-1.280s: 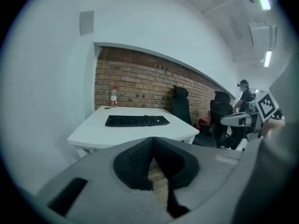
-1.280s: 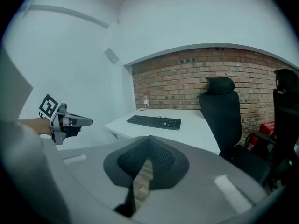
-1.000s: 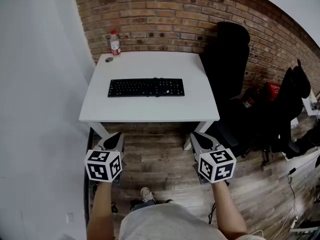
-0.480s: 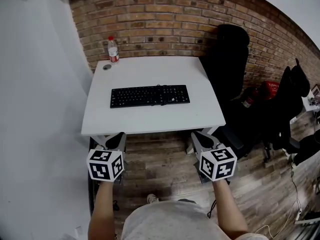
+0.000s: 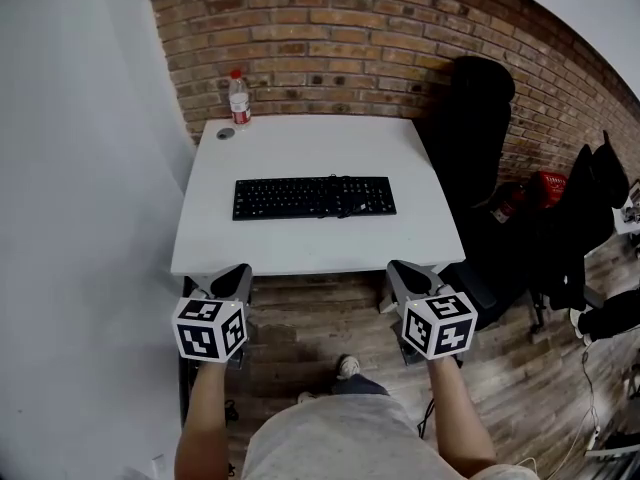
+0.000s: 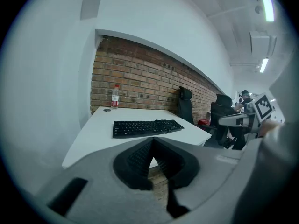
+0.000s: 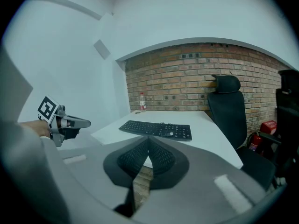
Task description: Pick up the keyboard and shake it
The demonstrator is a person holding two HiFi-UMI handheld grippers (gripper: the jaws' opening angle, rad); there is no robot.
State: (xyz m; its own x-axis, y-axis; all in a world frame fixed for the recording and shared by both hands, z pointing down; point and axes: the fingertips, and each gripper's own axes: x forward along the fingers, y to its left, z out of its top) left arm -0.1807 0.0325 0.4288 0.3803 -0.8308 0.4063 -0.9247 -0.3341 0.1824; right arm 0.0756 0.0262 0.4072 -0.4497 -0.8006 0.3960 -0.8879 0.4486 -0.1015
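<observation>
A black keyboard (image 5: 314, 197) lies flat across the middle of the white table (image 5: 300, 153), with its cable coiled on top near the right half. It also shows ahead in the left gripper view as the keyboard (image 6: 145, 127) and in the right gripper view as the keyboard (image 7: 156, 129). My left gripper (image 5: 232, 276) hangs shut and empty just short of the table's near-left edge. My right gripper (image 5: 403, 274) is shut and empty at the near-right edge. Neither touches the keyboard.
A water bottle (image 5: 239, 98) and a small dark cap (image 5: 226, 133) stand at the table's far-left corner against the brick wall (image 5: 340, 48). A black office chair (image 5: 478, 118) stands right of the table, with more chairs (image 5: 590, 198) and a red object (image 5: 540, 190) beyond. A white wall (image 5: 80, 188) runs along the left.
Both grippers have moved forward toward the table and now reach its near edge. The keyboard has not moved on the table.
</observation>
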